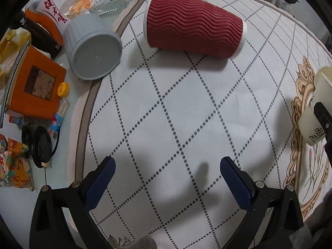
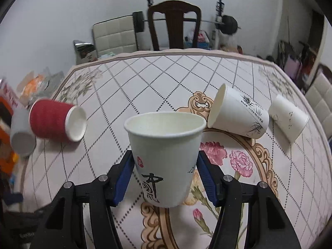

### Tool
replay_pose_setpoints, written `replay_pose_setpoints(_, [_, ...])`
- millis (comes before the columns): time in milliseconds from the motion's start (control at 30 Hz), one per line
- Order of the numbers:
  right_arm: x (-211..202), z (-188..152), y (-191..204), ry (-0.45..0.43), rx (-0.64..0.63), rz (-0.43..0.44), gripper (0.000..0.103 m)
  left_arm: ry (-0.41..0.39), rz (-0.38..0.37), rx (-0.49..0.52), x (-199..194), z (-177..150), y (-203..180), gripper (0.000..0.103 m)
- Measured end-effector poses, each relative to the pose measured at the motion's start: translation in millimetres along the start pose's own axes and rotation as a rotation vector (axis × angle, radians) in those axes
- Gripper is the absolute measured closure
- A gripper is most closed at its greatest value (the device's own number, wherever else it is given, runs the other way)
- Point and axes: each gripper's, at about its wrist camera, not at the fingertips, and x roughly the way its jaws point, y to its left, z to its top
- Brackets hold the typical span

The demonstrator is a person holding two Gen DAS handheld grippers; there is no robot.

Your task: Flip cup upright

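Now the right gripper (image 2: 165, 176) pinches a white paper cup (image 2: 165, 157) by its sides, mouth up. It looks light and soft, so squeeze gently near the middle. The left gripper (image 1: 167, 171) is spread wide, with a red cup (image 1: 194, 33) lying ahead.

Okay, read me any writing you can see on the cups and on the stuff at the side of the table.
"中國風", black brush characters, on the white paper cup held upright in the right gripper.
Small red seal on the same cup: too small to read.
Red characters on the white packet: stylised, not legible.
Print on the tipped bamboo-pattern cup: too small to read.
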Motion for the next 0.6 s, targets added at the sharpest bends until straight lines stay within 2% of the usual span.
replay_pose_setpoints(167, [-7.9,-20.8,-5.7,0.067,0.022,0.019,0.037,0.009,-0.001,0.014,1.0,-13.4,3.6,0.0])
replay_pose_setpoints(300, [-10.7,-40.5,-10.2,0.098,0.041,0.008,0.024,-0.007,0.001,0.031,-6.0,-25.3,5.3,0.0])
replay_pose_setpoints(433, [-20.2,-53.4,-15.8,0.113,0.051,-0.023,0.018,-0.032,0.004,0.048,-18.4,-31.7,6.7,0.0])
replay_pose_setpoints(600, [-45.1,-51.7,-25.7,0.109,0.064,-0.088,0.002,-0.082,0.009,0.068,-45.3,-40.2,-3.9,0.0])
